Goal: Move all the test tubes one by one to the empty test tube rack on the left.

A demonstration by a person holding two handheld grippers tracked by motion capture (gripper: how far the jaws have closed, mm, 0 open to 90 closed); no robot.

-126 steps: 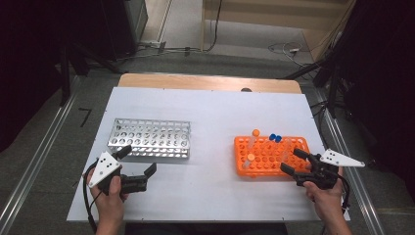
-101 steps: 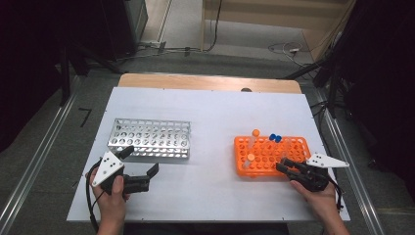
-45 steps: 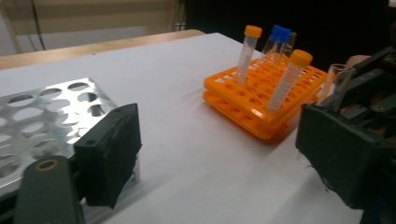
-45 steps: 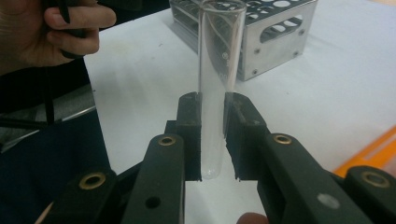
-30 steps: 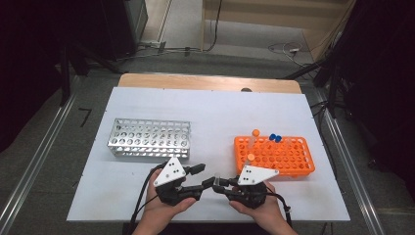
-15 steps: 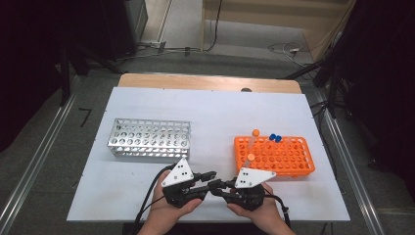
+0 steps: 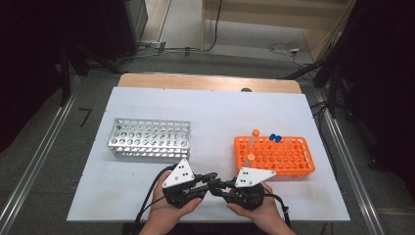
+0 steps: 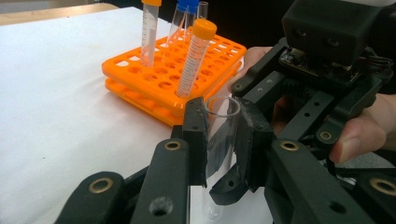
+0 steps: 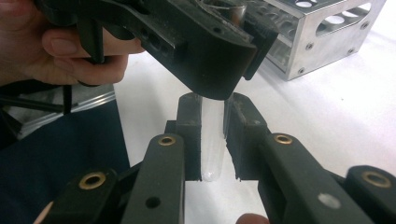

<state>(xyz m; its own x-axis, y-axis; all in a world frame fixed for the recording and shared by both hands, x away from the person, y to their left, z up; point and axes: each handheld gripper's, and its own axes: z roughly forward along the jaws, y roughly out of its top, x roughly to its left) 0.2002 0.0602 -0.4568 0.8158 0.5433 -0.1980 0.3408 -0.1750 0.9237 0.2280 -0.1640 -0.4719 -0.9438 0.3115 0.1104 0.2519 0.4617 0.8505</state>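
Observation:
A clear uncapped test tube [image 8: 218, 140] stands upright between both grippers at the table's front centre. My left gripper [image 8: 222, 112] is shut on the tube's upper part; its jaws have just been closing with the tube between them. My right gripper [image 9: 213, 105] is shut on the lower part of the tube [image 9: 212, 140], with the rounded bottom showing below the pads. In the high view the left gripper [image 7: 210, 179] and right gripper [image 7: 219, 185] meet tip to tip, each held in a hand.
An orange rack [image 7: 288, 159] at the right holds two orange-capped tubes [image 8: 194, 60] and blue-capped tubes [image 8: 184, 18]. A silver metal rack [image 7: 149, 138] stands at the left, seen close behind in the right gripper view [image 9: 322, 32]. White table [image 7: 210, 112] beyond.
Both hands came from beside their racks to the front centre. In the last second the left gripper's jaws closed on the tube that the right gripper holds; the hands stayed put.

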